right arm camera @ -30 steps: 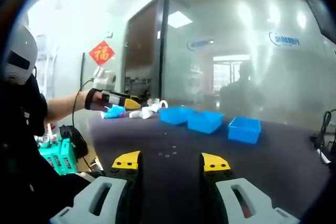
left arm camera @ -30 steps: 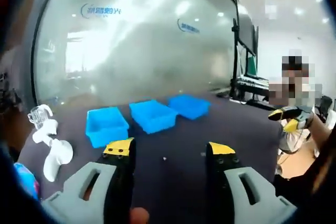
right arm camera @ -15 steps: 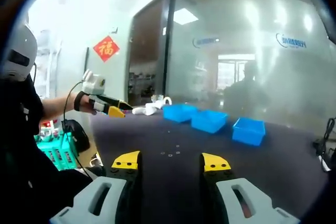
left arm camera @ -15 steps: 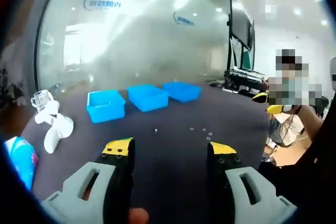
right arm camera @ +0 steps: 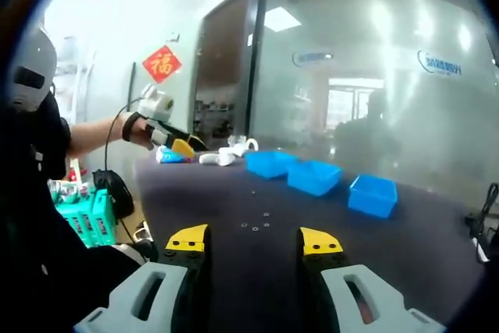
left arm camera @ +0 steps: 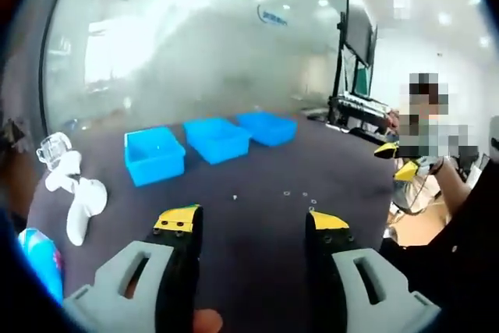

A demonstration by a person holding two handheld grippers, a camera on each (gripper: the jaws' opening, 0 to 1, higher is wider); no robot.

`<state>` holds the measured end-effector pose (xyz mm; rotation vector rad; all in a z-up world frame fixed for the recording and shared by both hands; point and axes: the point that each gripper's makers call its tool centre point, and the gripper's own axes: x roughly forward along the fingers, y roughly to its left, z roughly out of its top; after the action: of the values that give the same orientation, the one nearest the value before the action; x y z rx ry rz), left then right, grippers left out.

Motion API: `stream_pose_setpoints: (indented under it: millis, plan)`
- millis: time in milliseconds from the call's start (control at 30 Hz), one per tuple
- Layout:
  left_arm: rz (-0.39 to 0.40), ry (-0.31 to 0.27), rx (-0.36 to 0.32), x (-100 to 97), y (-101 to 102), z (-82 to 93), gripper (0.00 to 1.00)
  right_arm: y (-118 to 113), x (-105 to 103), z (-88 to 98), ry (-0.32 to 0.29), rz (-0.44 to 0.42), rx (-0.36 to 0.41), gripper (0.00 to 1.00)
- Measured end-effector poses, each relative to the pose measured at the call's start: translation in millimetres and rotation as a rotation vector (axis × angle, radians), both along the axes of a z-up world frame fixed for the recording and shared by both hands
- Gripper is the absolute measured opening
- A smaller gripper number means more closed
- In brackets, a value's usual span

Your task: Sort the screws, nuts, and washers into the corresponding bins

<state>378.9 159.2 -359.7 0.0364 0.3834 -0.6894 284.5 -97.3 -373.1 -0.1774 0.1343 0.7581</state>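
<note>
Left gripper view: the left gripper (left arm camera: 253, 228) is seen with its jaws set apart and nothing between them, held above a dark table (left arm camera: 257, 169). Three blue bins are counted in a row on the far part of the table: the nearest bin (left arm camera: 154, 155), the middle bin (left arm camera: 217, 139) and the far bin (left arm camera: 267, 127). A few tiny pieces of hardware (left arm camera: 299, 195) are scattered on the table ahead of the jaws, well apart from the bins; about four specks can be made out, too small to be told as screws, nuts or washers. White plastic objects (left arm camera: 74, 200) lie at the left edge of the table. The right gripper (left arm camera: 399, 163) is seen far off to the right, held by a hand; its jaw state cannot be read here.

Right gripper view: the right gripper (right arm camera: 253, 241) is likewise held open and empty over the table (right arm camera: 405, 243). The same three bins are counted: (right arm camera: 270, 164), (right arm camera: 315, 177) and (right arm camera: 373, 195). About four specks of hardware (right arm camera: 261, 221) are seen on the table just beyond the jaws. The left gripper (right arm camera: 176, 143) is held out in a hand at the left, near the white objects (right arm camera: 226, 154).

The sorting is judged barely begun or not begun: the visible hardware is loose on the table, nothing is gripped, and whether the bins hold anything cannot be told. All visible pieces are left to be picked up.
</note>
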Motion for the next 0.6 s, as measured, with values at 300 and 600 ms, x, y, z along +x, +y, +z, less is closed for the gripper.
stream_pose_setpoints:
  millis: [300, 600]
  plan:
    - [-0.063, 0.077, 0.111, 25.0, -16.2, -8.6, 0.48, -2.5, 1.5, -5.8, 0.007, -0.005, 0.006, 0.39]
    - [-0.127, 0.122, 0.223, 35.4, -39.9, -24.2, 0.47, -8.1, 3.4, -11.6, 0.021, -0.014, 0.018, 0.39]
